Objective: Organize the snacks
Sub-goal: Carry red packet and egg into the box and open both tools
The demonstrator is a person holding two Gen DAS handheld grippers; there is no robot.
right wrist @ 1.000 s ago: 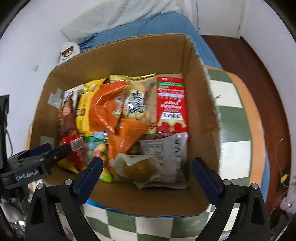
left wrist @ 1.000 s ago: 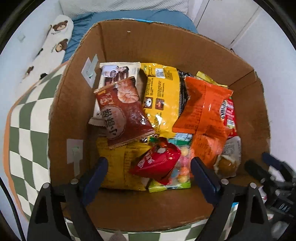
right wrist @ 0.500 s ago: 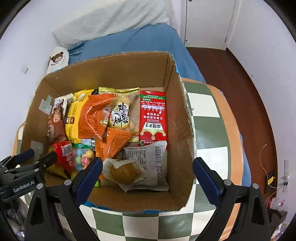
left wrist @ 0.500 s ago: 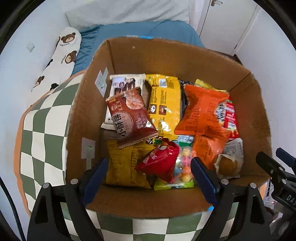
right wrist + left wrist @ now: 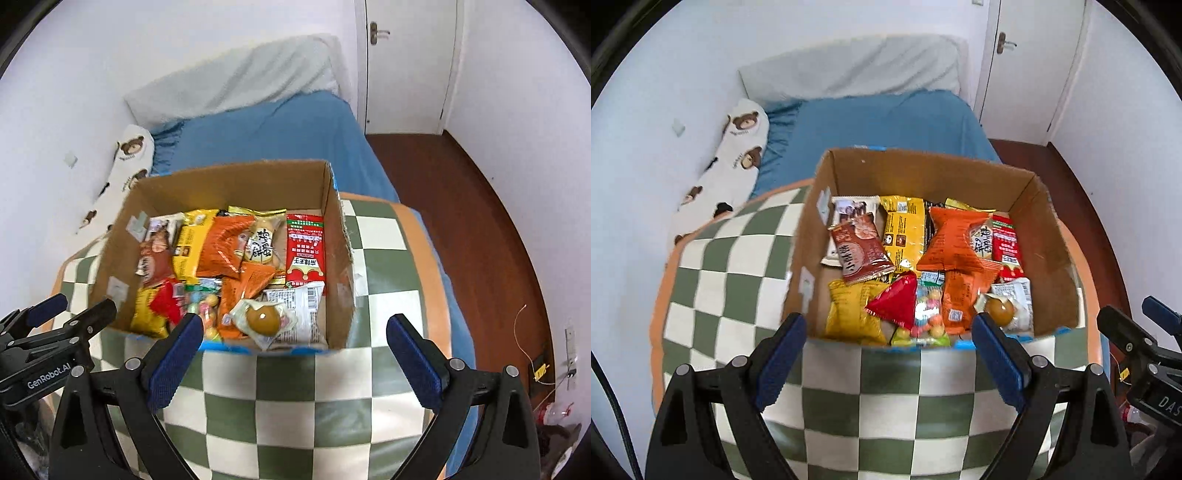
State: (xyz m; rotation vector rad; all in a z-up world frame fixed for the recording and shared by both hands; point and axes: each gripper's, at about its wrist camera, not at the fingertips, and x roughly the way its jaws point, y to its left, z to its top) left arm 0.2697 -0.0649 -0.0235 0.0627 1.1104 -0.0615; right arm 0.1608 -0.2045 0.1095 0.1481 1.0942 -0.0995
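Hovering wide open and empty, left gripper (image 5: pixel 888 354) and right gripper (image 5: pixel 295 354) face snacks (image 5: pixel 923 266) apparently all in the box (image 5: pixel 923 168).

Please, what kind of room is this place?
Most likely a bedroom at home: a bed with a blue sheet, a bear-print pillow by the wall and a white door. The snack box sits on a checkered cloth.

Bright even light, fisheye warp, slight blur
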